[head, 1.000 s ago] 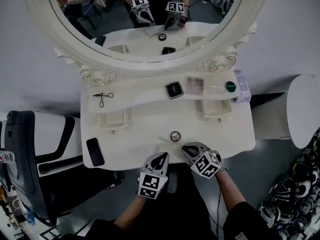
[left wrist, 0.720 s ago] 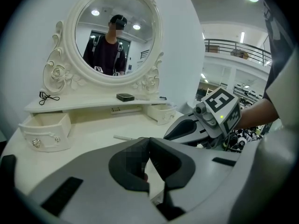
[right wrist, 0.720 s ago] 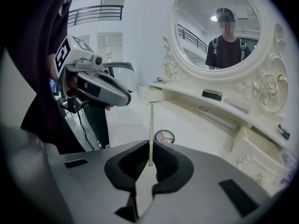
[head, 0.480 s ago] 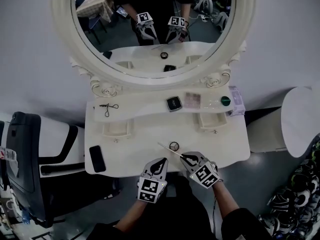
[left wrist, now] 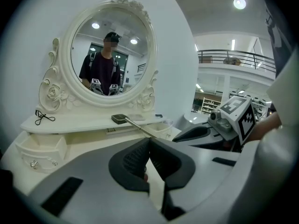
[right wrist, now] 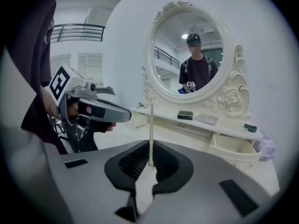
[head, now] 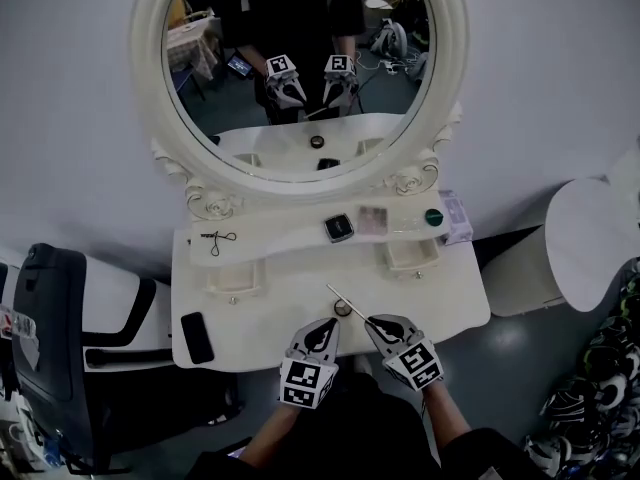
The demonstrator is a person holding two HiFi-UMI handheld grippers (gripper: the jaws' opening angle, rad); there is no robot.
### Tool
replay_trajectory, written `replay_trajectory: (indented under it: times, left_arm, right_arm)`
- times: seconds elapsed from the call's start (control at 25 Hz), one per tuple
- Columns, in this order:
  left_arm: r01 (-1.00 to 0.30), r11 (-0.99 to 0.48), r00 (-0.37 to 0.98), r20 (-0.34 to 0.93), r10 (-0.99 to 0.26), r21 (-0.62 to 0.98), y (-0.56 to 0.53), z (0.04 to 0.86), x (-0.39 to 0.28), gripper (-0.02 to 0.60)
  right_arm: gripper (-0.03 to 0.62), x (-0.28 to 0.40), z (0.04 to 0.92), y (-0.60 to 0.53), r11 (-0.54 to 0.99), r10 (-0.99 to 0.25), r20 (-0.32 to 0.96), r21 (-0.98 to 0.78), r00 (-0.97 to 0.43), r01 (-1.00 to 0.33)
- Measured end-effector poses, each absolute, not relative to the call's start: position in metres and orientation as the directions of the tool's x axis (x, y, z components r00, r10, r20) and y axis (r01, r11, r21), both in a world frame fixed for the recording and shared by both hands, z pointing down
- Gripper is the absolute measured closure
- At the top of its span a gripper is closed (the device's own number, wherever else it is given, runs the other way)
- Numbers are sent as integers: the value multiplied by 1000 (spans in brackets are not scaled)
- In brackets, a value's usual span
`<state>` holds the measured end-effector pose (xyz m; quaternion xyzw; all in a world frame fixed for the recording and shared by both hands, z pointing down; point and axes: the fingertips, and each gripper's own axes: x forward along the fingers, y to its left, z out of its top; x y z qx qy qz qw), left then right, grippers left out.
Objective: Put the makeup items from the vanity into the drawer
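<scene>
Right gripper view: the thin stick (right wrist: 150, 134) is pinched at its lower end between the jaws of the right gripper (right wrist: 150, 161), which are closed down to the stick's own width, and it stands upright with its tip free against the vanity behind. In the left gripper view, the left gripper (left wrist: 148, 146) is seen with its pads pressed together and nothing between them. It is held low, just beside the right one at the front edge of the tabletop (head: 260, 313). Compared with a second ago, little has shifted around the stick. It is found at much the same place, passing just beside the small round pot (head: 343, 309), with the gripper at its near end. What has changed is the framing: the vanity now sits smaller and the whole mirror is taken in, so the head has been drawn back. The grasp looks settled, then, but the carry is judged not yet begun. The drawer (head: 412, 258) under the right end of the shelf (head: 280, 240) appears pulled out and is the likely target. On that shelf the dark compact (head: 338, 228), the palette (head: 372, 222) and the green-topped item (head: 433, 217) are untouched — most of the task is judged still to be done.
</scene>
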<state>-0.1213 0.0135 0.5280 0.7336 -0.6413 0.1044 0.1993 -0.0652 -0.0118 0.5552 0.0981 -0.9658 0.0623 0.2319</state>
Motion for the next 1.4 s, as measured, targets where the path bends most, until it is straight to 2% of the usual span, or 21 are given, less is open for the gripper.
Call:
replay_trajectory:
  times: [0.72,1.08,1.4]
  left_arm:
    - [-939,-303,340,294,-893,165,-12,494,-112,566]
    - [-899,-392,436,293,-851,197,-3,500,-113,566]
    - [-887,-414,460,308,-833,205,-15,509,-100,566]
  right_arm:
    - [549,-49,506,-20,869,-430,311,-112,-848,-482]
    - [549,-40,505,-1,811,-522,319,-100,-791,-576]
    - [549,-15,513,-12,795,-550,350,-58,-758,-604]
